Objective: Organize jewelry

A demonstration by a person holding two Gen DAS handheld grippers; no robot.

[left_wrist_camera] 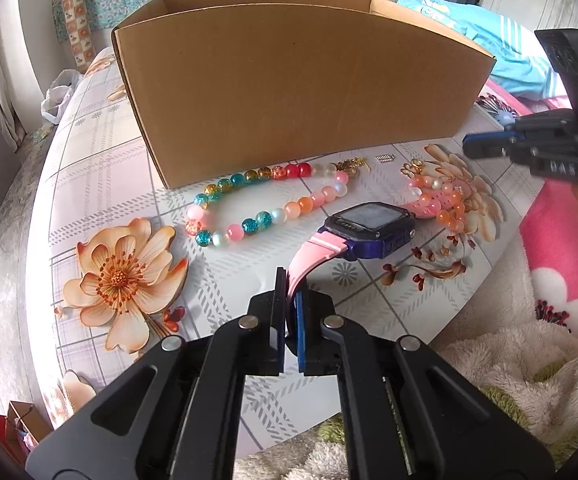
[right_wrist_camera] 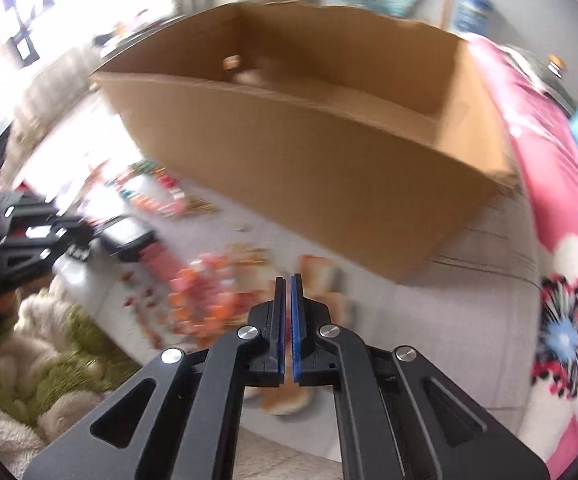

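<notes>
My left gripper is shut on the pink strap of a purple-cased smartwatch that lies on the flowered table. A colourful bead necklace lies just behind the watch, in front of an open cardboard box. A smaller orange and pink bead bracelet lies to the right. My right gripper is shut and empty, above the blurred orange bracelet; it also shows at the right of the left wrist view. The box holds a small blurred item.
A small gold clasp piece and a tiny metal part lie by the box's front. The table's near edge meets a fluffy white-green blanket and a pink flowered blanket. The right wrist view is motion-blurred.
</notes>
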